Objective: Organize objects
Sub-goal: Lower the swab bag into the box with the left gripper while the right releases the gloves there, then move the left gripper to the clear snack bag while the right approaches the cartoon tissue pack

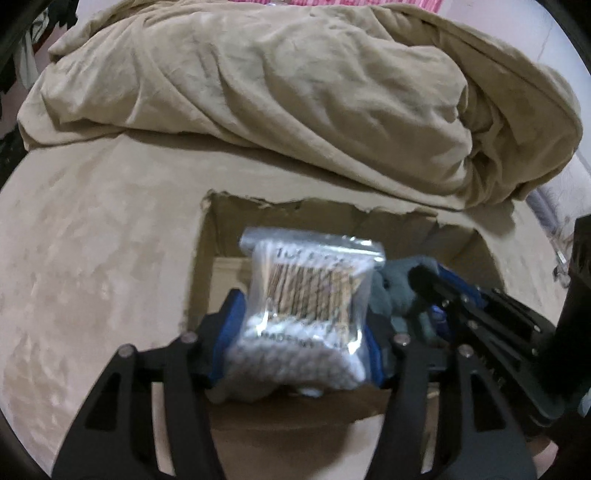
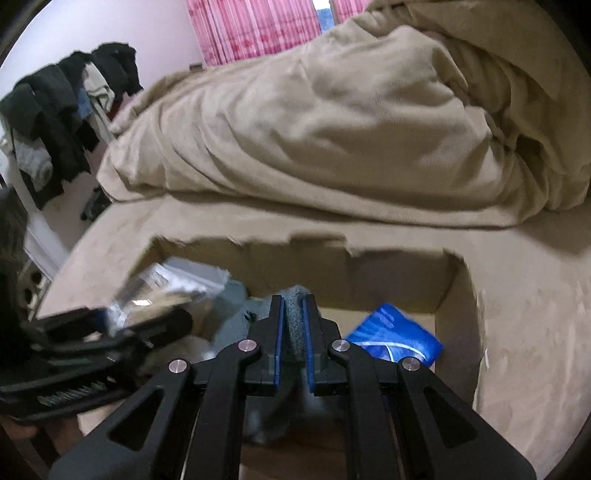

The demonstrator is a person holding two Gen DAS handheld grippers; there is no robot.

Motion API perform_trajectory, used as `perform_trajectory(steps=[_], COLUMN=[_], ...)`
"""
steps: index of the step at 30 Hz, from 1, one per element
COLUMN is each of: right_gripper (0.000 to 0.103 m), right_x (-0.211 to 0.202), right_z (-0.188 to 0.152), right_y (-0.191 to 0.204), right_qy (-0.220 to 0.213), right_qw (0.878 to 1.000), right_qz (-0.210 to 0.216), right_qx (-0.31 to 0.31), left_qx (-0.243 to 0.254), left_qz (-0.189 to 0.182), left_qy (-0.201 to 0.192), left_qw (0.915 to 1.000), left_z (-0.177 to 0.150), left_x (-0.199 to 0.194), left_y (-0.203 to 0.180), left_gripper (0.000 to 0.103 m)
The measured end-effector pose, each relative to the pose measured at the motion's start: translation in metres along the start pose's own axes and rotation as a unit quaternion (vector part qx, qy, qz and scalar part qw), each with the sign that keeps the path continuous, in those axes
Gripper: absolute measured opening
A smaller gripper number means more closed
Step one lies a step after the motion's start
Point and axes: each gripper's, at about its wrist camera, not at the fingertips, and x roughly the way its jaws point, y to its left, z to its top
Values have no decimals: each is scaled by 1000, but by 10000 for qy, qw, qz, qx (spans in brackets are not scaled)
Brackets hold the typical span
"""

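My left gripper (image 1: 301, 332) is shut on a clear plastic bag of cotton swabs (image 1: 306, 306) and holds it over an open cardboard box (image 1: 280, 214) on the bed. My right gripper (image 2: 293, 328) is shut on a grey plush toy (image 2: 295, 325), also over the box (image 2: 406, 266). In the left wrist view the grey toy (image 1: 399, 291) and the right gripper (image 1: 436, 295) sit just right of the bag. In the right wrist view the bag (image 2: 166, 291) and the left gripper (image 2: 122, 328) are at the left. A blue packet (image 2: 395, 339) lies inside the box at the right.
A crumpled beige duvet (image 1: 295, 92) is heaped on the bed behind the box. The bed has a beige sheet (image 1: 92, 258). Dark clothes (image 2: 62, 122) hang at the far left and pink curtains (image 2: 255, 26) at the back.
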Motion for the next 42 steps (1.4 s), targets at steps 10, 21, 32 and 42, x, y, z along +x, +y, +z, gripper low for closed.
perform_trajectory(steps=[10,21,32,42], right_gripper=[42,65,70,72], right_x=[-11,-83,-172,-223], right_z=[-1,0,-22,-40], right_y=[-10,8,35,51], right_qy=[155,66,-124,-261], right_qw=[9998,9988,9973,9971], right_qz=[-145,-470,-630,-560], right_qx=[13,-106,-350,-453], left_qx=[-45,-84,-71,131], left_qz=[67,249,-19,-170], left_qy=[-402,-793,-1048,-1113], left_qw=[9992,9965,9945,9936], left_z=[1,-42,-83,-114], left_x=[-41,-141,-215,-247], left_y=[-8,7,6,-12], left_gripper=[94,99,99,99])
